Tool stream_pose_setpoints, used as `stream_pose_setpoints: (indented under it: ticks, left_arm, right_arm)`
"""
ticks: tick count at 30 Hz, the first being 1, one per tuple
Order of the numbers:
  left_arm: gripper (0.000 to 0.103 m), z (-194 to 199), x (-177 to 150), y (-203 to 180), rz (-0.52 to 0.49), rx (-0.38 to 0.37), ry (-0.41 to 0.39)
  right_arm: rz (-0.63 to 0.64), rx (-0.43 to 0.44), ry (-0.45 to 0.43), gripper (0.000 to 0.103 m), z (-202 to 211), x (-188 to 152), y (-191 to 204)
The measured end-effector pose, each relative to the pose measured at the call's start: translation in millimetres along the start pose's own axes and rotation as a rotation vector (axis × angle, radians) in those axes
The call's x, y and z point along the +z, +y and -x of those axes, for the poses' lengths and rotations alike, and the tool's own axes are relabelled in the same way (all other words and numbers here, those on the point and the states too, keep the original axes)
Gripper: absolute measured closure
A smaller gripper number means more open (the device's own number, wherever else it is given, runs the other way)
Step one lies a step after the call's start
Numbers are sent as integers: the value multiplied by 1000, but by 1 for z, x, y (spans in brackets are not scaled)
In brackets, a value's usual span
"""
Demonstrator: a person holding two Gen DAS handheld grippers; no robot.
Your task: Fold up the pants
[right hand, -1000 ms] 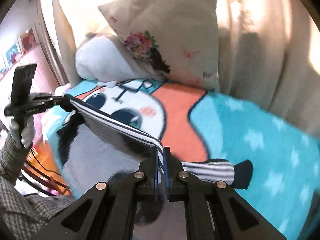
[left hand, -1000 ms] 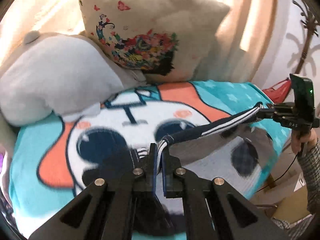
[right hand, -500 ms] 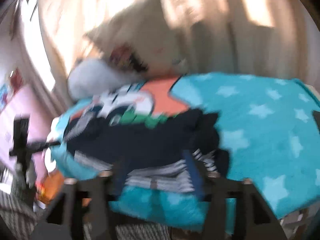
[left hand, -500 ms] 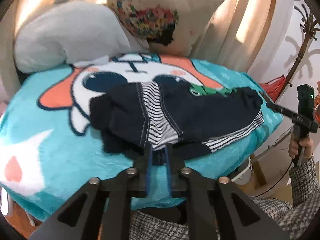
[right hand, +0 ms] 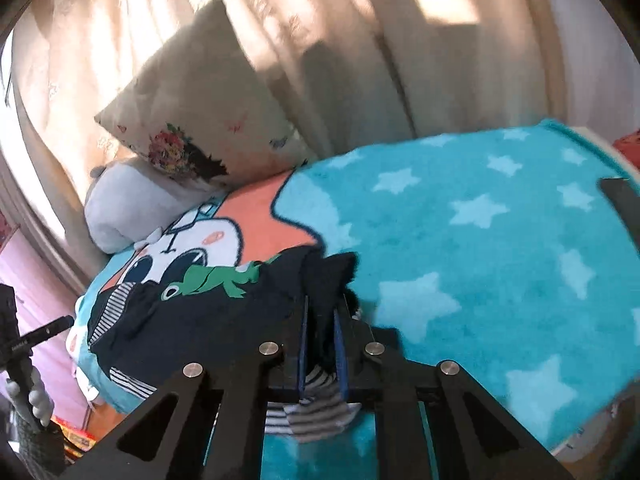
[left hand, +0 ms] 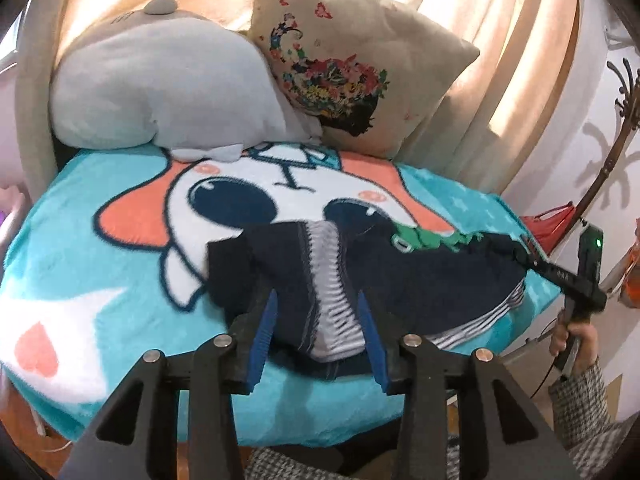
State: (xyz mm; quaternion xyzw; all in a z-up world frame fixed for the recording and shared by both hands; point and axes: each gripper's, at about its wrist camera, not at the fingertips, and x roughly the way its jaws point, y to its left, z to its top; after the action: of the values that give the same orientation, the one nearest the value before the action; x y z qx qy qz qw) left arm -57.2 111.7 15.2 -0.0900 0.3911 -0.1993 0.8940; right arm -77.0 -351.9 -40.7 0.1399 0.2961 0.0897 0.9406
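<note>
The navy pants (left hand: 432, 280) with striped lining and a green frog print lie crumpled on the turquoise cartoon blanket (left hand: 100, 280) near its front edge. They also show in the right wrist view (right hand: 208, 312). My left gripper (left hand: 318, 320) is open, its blue pads either side of the striped left end of the pants. My right gripper (right hand: 320, 320) is partly open, with the pants' dark right end and a striped cuff lying between its pads. It shows from the side in the left wrist view (left hand: 520, 254), at the pants' right end.
A grey plush pillow (left hand: 160, 88) and a beige floral cushion (left hand: 352, 60) lean against the curtains (left hand: 500, 40) at the back. A coat stand (left hand: 616, 136) and a red item (left hand: 552, 224) are off the bed's right side. Starred blanket (right hand: 500, 240) spreads right of the pants.
One second ago both grippers held the striped waistband stretched in the air. The pants have been laid on the blanket, both grippers have opened and drawn back toward the front edge.
</note>
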Motion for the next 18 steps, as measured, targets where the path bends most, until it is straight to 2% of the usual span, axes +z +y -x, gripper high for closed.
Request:
stream_pose_setpoints:
  ticks: [2,6,8,9,10,11,13,15,18]
  left_arm:
    - [62,-6,5,-3,1,-9,1]
    - [62,-18,6,-10,-2,-11,11]
    - [62,-20,7,-7,14,-14,14]
    - [61,-20,8,-2,27,-13,13]
    - [55,-21,9,4,49,-11,12]
    - [47,-21,11,13,82,-12,8]
    - [40,-22,12,32,157,-24,2]
    - [40,-25,10,57,256,-47,12]
    - [38,-34,8,82,347,-91,21]
  right_arm:
    - [-24,-38,-3,97,8,-5,-8]
    - [-14,-202,22,96,7,-16,-19]
    - [-80,-149,-38,92,18,-16,-29]
    - [-101,-120,-55,71,21,-15,-31]
    - [-119,-80,-75,37,25,-13,-33]
    - [-128,-35,-93,26,27,-10,-32]
    - [-140,36,-100,24,25,-7,-29]
    - [-156,81,-71,24,13,-3,-28]
    - [-126,61,-12,24,-10,-2,-21]
